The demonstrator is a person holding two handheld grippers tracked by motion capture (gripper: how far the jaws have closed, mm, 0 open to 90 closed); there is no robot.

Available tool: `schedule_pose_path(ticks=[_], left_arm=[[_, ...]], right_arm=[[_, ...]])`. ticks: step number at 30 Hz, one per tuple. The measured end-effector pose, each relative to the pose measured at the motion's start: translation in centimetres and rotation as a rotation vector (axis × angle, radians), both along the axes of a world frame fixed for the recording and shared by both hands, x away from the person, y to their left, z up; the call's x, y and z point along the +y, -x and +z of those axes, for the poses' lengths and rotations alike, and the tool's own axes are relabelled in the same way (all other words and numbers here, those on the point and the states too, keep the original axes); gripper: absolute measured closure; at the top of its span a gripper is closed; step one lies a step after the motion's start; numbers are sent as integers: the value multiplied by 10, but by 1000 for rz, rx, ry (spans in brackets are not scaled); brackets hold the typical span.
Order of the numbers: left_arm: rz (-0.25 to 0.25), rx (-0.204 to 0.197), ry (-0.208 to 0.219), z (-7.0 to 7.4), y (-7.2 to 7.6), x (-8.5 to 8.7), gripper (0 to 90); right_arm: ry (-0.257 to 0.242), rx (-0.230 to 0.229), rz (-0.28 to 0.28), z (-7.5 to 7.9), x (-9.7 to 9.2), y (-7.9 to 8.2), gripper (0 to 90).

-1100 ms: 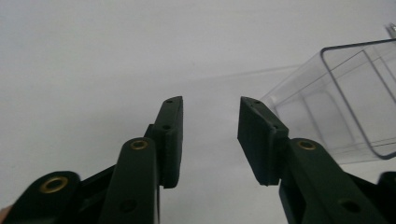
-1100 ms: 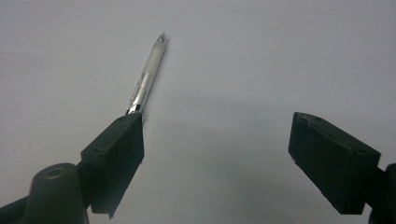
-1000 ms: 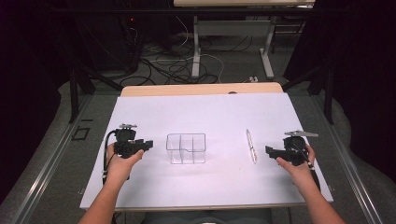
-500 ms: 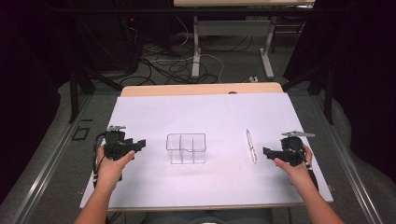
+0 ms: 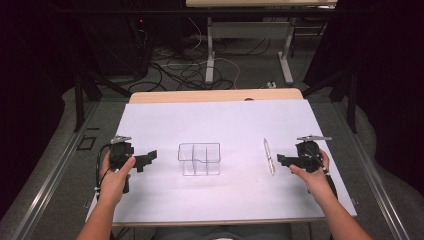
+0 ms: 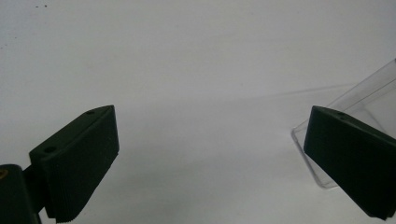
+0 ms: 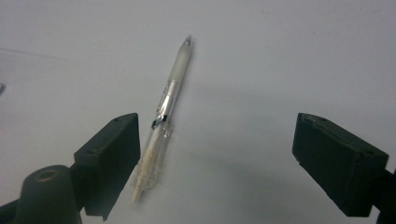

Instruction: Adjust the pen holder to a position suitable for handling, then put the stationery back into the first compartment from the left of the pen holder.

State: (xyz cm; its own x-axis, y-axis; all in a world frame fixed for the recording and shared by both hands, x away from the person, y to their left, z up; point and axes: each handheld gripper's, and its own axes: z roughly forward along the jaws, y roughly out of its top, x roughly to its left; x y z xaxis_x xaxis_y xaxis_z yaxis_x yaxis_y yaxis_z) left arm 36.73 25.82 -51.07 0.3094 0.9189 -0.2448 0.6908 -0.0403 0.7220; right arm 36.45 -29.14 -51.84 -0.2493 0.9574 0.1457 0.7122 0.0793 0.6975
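While the right gripper (image 7: 215,163) hangs wide open and empty, the slim clear plastic pen (image 7: 163,119), probably light and slippery, lies beside its left jaw, best pinched mid-barrel.

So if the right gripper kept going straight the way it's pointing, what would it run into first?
Most likely the clear pen, lying on the white table just ahead of the right gripper, nearer one jaw; depth is hard to judge.

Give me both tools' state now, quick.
Left tool: jaws just opened wide, holding nothing.
Right tool: open, empty, pen on the table ahead.
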Motion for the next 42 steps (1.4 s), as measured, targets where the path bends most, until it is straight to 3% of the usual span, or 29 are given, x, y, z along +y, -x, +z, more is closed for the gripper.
schedule_pose_path(ticks=[4,11,16,23,34,37,40,42], left_arm=[[3,-12,24,-3,0,3,31],[-7,-60,-41,-8,-1,5,20],[-15,-76,-30,-11,-1,5,20],[-23,-68,-59,-11,1,6,20],[-35,-71,-53,-14,1,4,25],[-43,-66,-63,-14,1,3,25],[-45,-69,-60,-14,1,2,25],[-51,-65,-59,-14,1,2,25]], right_arm=[[-8,6,9,8,6,-9,149],[-25,47,4,15,13,-28,181],[-25,88,16,20,17,-42,258],[4,143,29,27,27,-55,344],[44,219,16,29,44,-76,407],[40,232,8,27,45,-79,440],[22,278,-1,23,44,-85,535],[17,292,-4,21,44,-86,544]])
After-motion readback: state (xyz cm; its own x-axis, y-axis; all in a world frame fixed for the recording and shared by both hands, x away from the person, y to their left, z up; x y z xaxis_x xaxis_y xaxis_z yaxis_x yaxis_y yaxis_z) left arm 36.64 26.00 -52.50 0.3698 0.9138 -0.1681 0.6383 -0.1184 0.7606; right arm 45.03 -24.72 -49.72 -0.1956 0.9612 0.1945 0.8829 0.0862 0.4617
